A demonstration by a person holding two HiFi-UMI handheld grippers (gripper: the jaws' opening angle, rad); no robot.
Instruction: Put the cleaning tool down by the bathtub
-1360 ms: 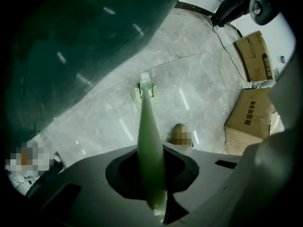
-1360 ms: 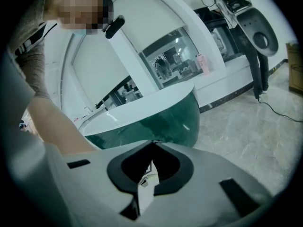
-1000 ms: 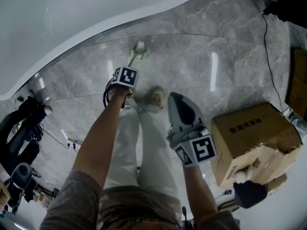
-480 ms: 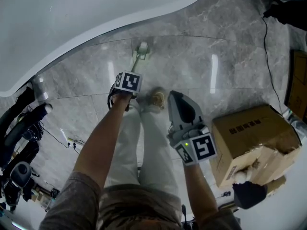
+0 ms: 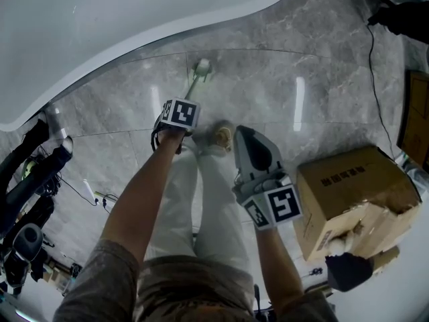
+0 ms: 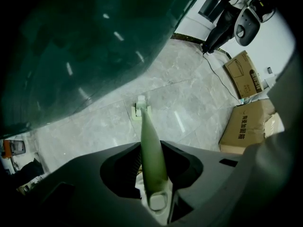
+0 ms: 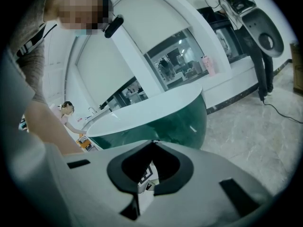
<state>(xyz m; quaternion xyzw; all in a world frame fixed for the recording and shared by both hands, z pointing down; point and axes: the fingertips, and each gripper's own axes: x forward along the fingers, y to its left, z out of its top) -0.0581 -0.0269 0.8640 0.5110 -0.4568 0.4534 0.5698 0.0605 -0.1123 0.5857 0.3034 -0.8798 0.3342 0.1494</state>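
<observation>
Down by the bathtub [image 5: 100, 25], our left gripper [image 6: 150, 150] had just let go of the cleaning tool [image 6: 144, 124], whose head looked to sit on the floor [image 5: 268, 86]. Its jaws were closing a bit, with the handle loose between them. Our right gripper [image 7: 152, 143] was pinched shut and empty, so the job looked nearly done.

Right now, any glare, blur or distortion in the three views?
Head view: sharp, with white light streaks glaring on the glossy floor. Left gripper view: heavy fisheye, black corners, the tub dim and green-tinted, the brush slightly soft near the lens. Right gripper view: same fisheye, brighter, the tub rim bowed.
</observation>
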